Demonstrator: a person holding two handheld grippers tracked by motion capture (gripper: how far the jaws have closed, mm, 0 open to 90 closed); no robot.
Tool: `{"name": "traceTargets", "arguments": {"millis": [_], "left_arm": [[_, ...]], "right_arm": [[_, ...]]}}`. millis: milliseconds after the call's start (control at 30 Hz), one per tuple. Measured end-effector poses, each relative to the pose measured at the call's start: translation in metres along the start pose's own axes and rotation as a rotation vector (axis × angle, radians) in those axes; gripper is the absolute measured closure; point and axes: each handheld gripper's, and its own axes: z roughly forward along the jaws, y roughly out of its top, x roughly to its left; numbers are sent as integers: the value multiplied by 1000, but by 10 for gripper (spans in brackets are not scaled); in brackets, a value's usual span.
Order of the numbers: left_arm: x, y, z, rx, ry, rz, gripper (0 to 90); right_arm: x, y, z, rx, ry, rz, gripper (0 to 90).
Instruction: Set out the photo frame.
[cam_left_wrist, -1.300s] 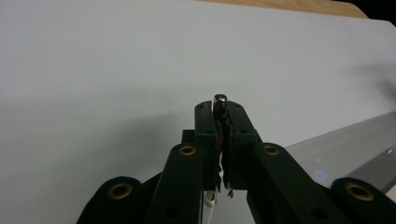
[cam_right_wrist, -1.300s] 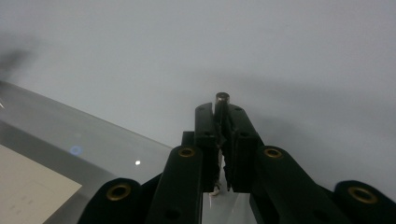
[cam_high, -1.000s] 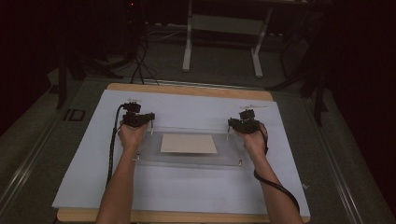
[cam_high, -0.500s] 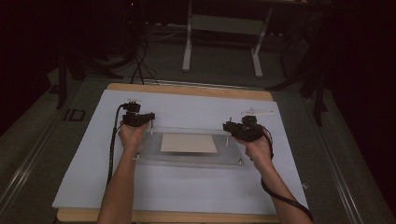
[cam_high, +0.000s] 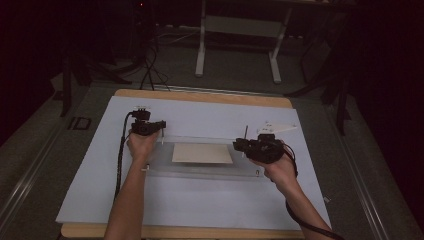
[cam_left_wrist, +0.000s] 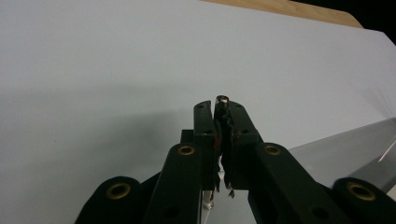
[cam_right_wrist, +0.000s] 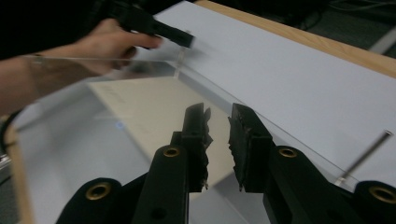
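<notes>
A clear acrylic plate (cam_high: 210, 167) rests on thin posts over a beige card (cam_high: 202, 153) on the pale sheet. My left gripper (cam_high: 159, 126) is at the plate's far left corner, and in the left gripper view it (cam_left_wrist: 219, 112) is shut on a thin upright pin (cam_left_wrist: 222, 99). My right gripper (cam_high: 237, 145) hovers above the plate's right part, pointing left. In the right gripper view its jaws (cam_right_wrist: 218, 122) stand a little apart and have just closed slightly, with nothing between them. A bare pin (cam_high: 246, 131) stands at the far right corner.
The pale sheet (cam_high: 200, 200) covers a wooden table (cam_high: 200, 96). Small white pieces (cam_high: 277, 127) lie on the sheet at the back right. A metal stand (cam_high: 240, 30) and cables are on the floor beyond the table. The left hand (cam_right_wrist: 107, 39) is across the plate from the right gripper.
My right gripper has left the far right pin, risen, and swung toward the near side and left over the plate. The left gripper has stayed put.
</notes>
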Motion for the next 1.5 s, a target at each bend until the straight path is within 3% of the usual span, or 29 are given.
{"name": "traceTargets", "arguments": {"millis": [200,433,467,533,600,767,833,900,1000,1033,1133,1200,1300,1500], "left_arm": [[0,-1,0,-6,-4,-5,848],[1,-2,0,-11,-8,-10,847],[1,-2,0,-11,-8,-10,847],[1,-2,0,-10,-9,-11,846],[1,-2,0,-11,-13,-20,845],[2,-2,1,-11,-14,-25,843],[2,-2,1,-11,-16,-26,843],[2,-2,1,-11,-18,-28,842],[3,-2,1,-11,-23,-32,840],[3,-2,1,-11,-25,-32,839],[3,-2,1,-12,-27,-30,837],[3,-2,0,-9,-30,-21,836],[2,-2,0,-6,-30,-7,835],[5,-2,0,0,-43,-18,808]], "right_arm": [[20,1,-9,-1,23,-10,744],[64,-14,-10,11,97,-98,777],[64,-14,-10,11,97,-98,777],[77,-24,-9,16,126,-125,837],[86,-30,-9,9,114,-146,897],[101,-46,0,25,89,-172,900],[103,-49,3,30,72,-182,900],[106,-59,14,29,-27,-222,882],[104,-63,20,23,-56,-207,882],[104,-67,25,14,-87,-214,888],[103,-68,28,5,-88,-202,888],[100,-67,32,-8,-70,-169,896],[101,-67,34,-16,-68,-167,900],[100,-66,35,-31,-55,-151,900]]}}
